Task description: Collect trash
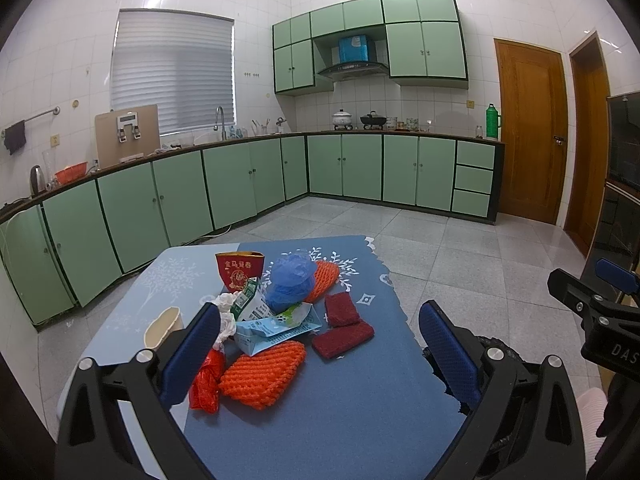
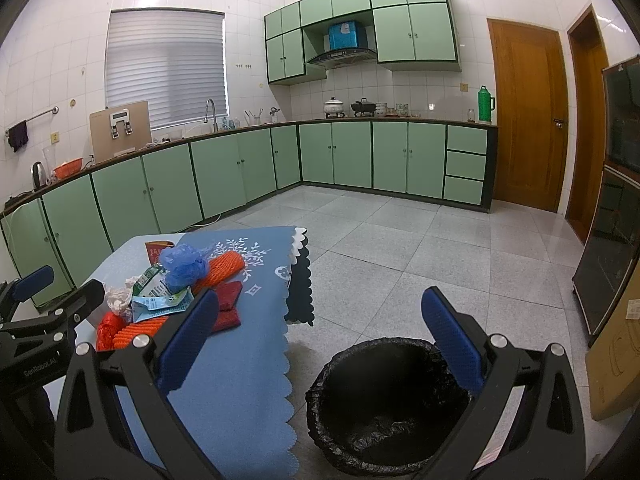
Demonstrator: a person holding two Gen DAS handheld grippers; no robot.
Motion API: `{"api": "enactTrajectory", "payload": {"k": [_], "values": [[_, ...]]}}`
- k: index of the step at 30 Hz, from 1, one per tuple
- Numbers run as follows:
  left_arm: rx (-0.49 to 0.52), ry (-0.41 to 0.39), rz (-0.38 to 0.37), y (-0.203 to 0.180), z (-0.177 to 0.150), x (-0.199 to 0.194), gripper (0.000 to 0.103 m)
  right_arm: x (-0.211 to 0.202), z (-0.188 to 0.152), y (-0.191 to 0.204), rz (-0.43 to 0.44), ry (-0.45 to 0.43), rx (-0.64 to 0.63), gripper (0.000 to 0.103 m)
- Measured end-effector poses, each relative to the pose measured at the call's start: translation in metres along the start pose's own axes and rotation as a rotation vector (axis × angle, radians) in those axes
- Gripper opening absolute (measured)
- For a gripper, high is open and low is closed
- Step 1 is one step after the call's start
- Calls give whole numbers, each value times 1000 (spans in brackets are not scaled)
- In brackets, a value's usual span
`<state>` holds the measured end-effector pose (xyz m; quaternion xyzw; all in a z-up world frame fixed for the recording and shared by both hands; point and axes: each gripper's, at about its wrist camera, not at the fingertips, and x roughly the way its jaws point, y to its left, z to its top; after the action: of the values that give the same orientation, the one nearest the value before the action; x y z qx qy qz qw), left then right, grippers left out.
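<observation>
A heap of trash lies on the blue-clothed table (image 1: 352,400): two orange foam nets (image 1: 264,372), a blue plastic bag (image 1: 290,276), flattened milk cartons (image 1: 272,326), two dark red pads (image 1: 344,322), a red paper box (image 1: 239,272), a red plastic bag (image 1: 206,380), white tissue (image 1: 226,304) and a beige cup (image 1: 162,326). My left gripper (image 1: 320,344) hovers open just short of the heap. My right gripper (image 2: 320,336) hangs open above a bin with a black liner (image 2: 384,404) that stands on the floor to the right of the table. The bin holds only crumpled liner.
Green kitchen cabinets (image 1: 224,184) run along the far walls under a counter with pots, a faucet and a green thermos (image 1: 492,120). Two wooden doors (image 1: 528,128) are at right. A dark glass cabinet (image 2: 608,216) and a cardboard box (image 2: 616,360) stand by the right wall.
</observation>
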<state>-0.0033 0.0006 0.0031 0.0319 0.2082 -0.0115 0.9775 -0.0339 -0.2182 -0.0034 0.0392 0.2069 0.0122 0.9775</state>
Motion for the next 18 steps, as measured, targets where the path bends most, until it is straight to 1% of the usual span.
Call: {"api": "enactTrajectory", "payload": {"k": [18], "values": [[-3, -1, -1, 1, 0, 0, 97, 2, -2, 0, -9, 8, 8, 98]]}}
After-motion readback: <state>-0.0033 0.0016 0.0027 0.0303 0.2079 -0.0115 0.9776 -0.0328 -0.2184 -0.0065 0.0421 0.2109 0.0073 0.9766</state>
